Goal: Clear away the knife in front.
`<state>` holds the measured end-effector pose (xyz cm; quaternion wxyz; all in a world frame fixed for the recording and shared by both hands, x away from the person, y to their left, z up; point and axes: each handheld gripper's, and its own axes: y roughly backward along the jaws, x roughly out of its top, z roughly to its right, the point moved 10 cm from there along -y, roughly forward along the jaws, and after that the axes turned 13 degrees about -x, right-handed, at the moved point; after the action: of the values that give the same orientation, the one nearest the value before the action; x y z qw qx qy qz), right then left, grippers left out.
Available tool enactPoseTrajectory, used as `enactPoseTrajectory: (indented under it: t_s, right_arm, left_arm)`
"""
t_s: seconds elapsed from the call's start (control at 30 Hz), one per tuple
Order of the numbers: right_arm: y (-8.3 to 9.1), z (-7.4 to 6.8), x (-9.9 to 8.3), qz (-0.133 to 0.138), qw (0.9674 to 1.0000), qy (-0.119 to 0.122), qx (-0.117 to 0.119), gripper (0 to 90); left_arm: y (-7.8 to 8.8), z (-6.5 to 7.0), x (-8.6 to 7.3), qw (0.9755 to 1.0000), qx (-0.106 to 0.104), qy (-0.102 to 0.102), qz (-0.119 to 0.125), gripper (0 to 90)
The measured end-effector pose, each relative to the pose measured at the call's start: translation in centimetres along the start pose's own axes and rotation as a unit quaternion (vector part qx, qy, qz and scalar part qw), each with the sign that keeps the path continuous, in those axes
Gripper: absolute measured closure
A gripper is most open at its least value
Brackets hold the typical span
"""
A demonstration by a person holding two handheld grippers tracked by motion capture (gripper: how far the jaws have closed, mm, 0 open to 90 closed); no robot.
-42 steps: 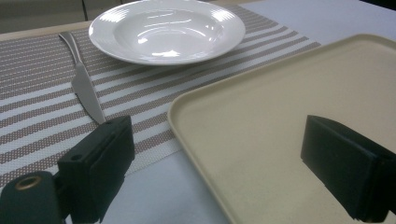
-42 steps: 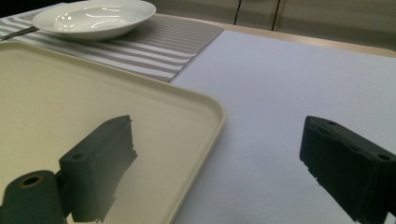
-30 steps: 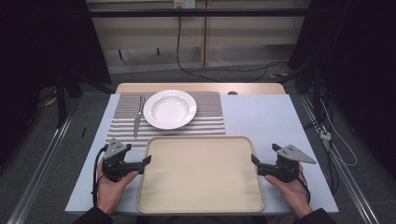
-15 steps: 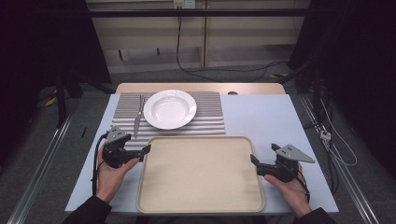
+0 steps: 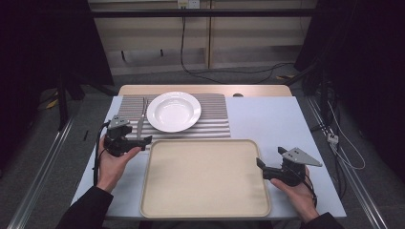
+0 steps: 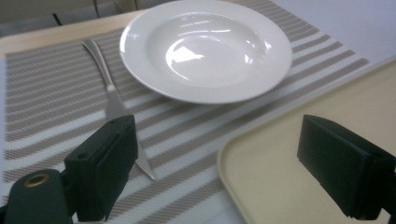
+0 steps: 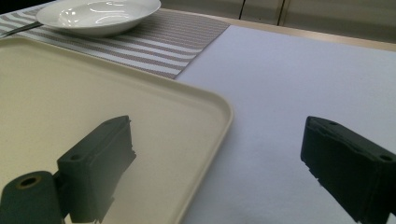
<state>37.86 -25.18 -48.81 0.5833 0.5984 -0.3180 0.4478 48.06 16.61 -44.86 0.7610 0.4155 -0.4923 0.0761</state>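
Note:
A beige tray (image 5: 205, 176) lies empty at the table's near middle. Behind it a white plate (image 5: 173, 110) sits on a striped placemat (image 5: 212, 125), with a metal fork (image 5: 142, 120) to the plate's left. My left gripper (image 5: 143, 140) is open at the tray's far left corner, just over the placemat near the fork's handle end (image 6: 142, 164). In the left gripper view the plate (image 6: 205, 49) and the tray corner (image 6: 261, 163) lie ahead. My right gripper (image 5: 260, 168) is open at the tray's right rim (image 7: 219, 121), with nothing between the jaws.
The white table (image 5: 272, 121) has bare room right of the placemat. A wooden strip (image 5: 205, 89) runs along its far edge. Cables (image 5: 229, 71) lie on the floor beyond, and metal rails run along both sides.
My left gripper has moved forward from beside the tray's left edge to the tray's far left corner, close to the fork. The right gripper has stayed in place.

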Motion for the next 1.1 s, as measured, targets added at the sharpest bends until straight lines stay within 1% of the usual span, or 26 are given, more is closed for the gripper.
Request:
enactPoseTrajectory:
  t_s: [0.03,0.07,0.1,0.17,0.23,0.27,0.33,0.37,0.43,0.5,0.57,0.6,0.67,0.73,0.8,0.87,0.9,0.93,0.97,1.03,1.1]
  right_arm:
    - [0.0,0.0,0.0,0.0,1.0,0.001,0.0,9.6]
    - [0.0,0.0,0.0,0.0,1.0,0.001,0.0,9.6]
    - [0.0,-0.1,0.0,0.0,1.0,0.001,0.0,9.6]
    - [0.0,-0.1,0.0,0.0,1.0,0.002,0.001,9.6]
    - [0.0,0.0,0.0,0.0,1.0,0.0,0.002,9.6]
    - [0.0,0.0,-0.1,-0.001,1.0,0.001,0.002,9.6]
    - [-0.1,0.0,-0.1,-0.001,1.0,0.001,0.002,9.5]
    - [-0.1,0.0,-0.1,-0.002,1.0,0.001,0.002,9.6]
    - [-0.1,0.0,-0.1,-0.004,1.0,0.0,0.003,9.6]
    - [-0.2,0.0,-0.2,-0.005,1.0,0.001,0.004,9.6]
    - [-0.2,-0.1,-0.2,-0.006,1.0,0.001,0.006,9.5]
    - [-0.3,-0.1,-0.2,-0.007,0.9999,0.0,0.007,9.4]
    - [-0.4,-0.1,-0.2,-0.008,0.9999,0.0,0.009,9.3]
    - [-0.6,-0.2,-0.2,-0.008,0.9999,-0.002,0.01,9.3]
    - [-0.7,-0.2,-0.3,-0.011,0.9999,-0.003,0.013,9.3]
    - [-0.8,-0.3,-0.4,-0.013,0.9998,-0.002,0.015,9.2]
    - [-0.9,-0.2,-0.4,-0.013,0.9998,-0.001,0.014,9.2]
    - [-0.9,-0.1,-0.4,-0.015,0.9998,0.0,0.012,9.1]
    - [-0.9,-0.1,-0.4,-0.015,0.9998,0.0,0.012,9.1]
    - [-0.9,-0.1,-0.5,-0.016,0.9998,-0.003,0.011,9.1]
    - [-0.8,-0.1,-0.5,-0.017,0.9998,-0.002,0.009,8.9]
  left_arm:
    - [0.0,-0.3,0.2,1.0,0.007,-0.003,-0.005,11.5]
    - [-0.1,-0.7,0.4,0.9999,0.011,-0.002,-0.007,11.5]
    - [-0.1,-0.7,0.4,0.9999,0.011,-0.002,-0.007,11.4]
    - [-0.4,-1.2,0.7,0.9999,0.011,-0.001,-0.012,11.4]
    - [-0.6,-2.0,0.8,0.9995,0.025,-0.004,-0.019,11.9]
    - [-0.8,-2.4,1.0,0.9995,0.028,0.0,-0.016,12.3]
    - [-1.1,-3.0,1.1,0.9992,0.031,0.007,-0.022,12.9]
    - [-1.3,-3.3,1.3,0.9991,0.034,0.008,-0.022,12.9]
    - [-1.6,-4.1,1.5,0.9985,0.046,0.007,-0.03,13.1]
    - [-2.0,-4.8,1.7,0.9981,0.05,0.011,-0.035,13.0]
    - [-2.3,-5.5,2.1,0.9981,0.05,0.027,-0.026,12.8]
    - [-2.5,-5.9,2.2,0.9978,0.052,0.031,-0.027,12.3]
    - [-2.9,-7.1,2.4,0.9966,0.068,0.029,-0.036,13.2]
    - [-3.4,-8.0,2.5,0.9962,0.067,0.035,-0.041,14.5]
    - [-3.9,-9.0,2.8,0.9957,0.072,0.042,-0.04,16.2]
    - [-4.5,-9.9,2.9,0.995,0.075,0.043,-0.052,16.2]
    - [-4.8,-10.1,2.9,0.995,0.069,0.044,-0.056,16.2]
    - [-5.1,-10.4,2.9,0.9947,0.065,0.054,-0.058,15.9]
    - [-5.3,-10.7,3.0,0.9943,0.066,0.057,-0.061,15.9]
    - [-5.7,-11.3,3.1,0.9931,0.079,0.052,-0.069,16.2]
    - [-6.1,-11.9,3.1,0.9923,0.08,0.058,-0.074,17.6]
